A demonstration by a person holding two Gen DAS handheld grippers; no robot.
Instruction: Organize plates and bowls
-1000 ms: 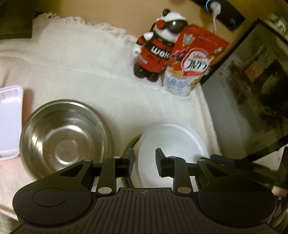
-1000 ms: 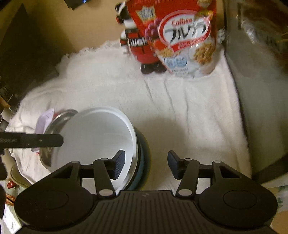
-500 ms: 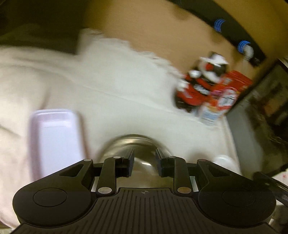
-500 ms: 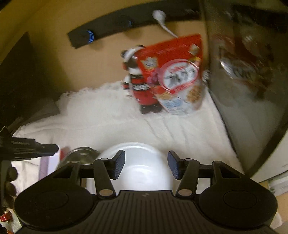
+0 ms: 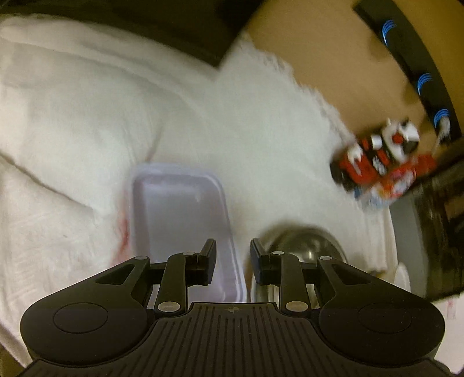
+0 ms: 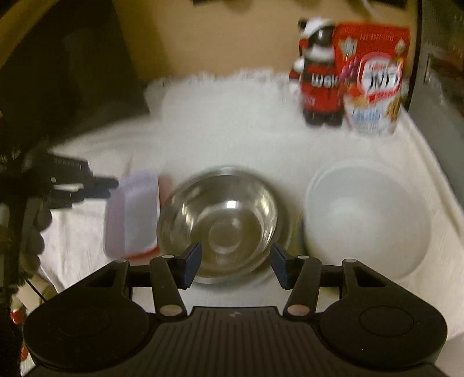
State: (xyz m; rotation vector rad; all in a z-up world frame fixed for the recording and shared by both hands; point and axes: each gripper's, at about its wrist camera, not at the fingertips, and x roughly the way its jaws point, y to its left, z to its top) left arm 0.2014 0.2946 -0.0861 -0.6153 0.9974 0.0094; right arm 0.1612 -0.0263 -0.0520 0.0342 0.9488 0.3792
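A steel bowl [image 6: 220, 220] sits on the white cloth, with a white bowl [image 6: 368, 220] to its right and a pale rectangular tray [image 6: 133, 214] to its left. My right gripper [image 6: 236, 265] is open and empty, just in front of the steel bowl. My left gripper [image 5: 233, 262] is open and empty above the near end of the tray [image 5: 179, 226], with the steel bowl [image 5: 304, 246] at its right. The left gripper also shows at the left of the right wrist view [image 6: 98, 185].
A panda figure [image 6: 319, 78] and a red cereal bag [image 6: 374, 81] stand at the back right on the white cloth [image 6: 232, 124]. A dark appliance [image 5: 440, 220] lines the right side. A black object [image 5: 179, 26] borders the cloth's far left.
Both grippers swung left. The left one went from over the white bowl to over the tray. The right one pulled back and now faces the steel bowl. Both views are motion-blurred.
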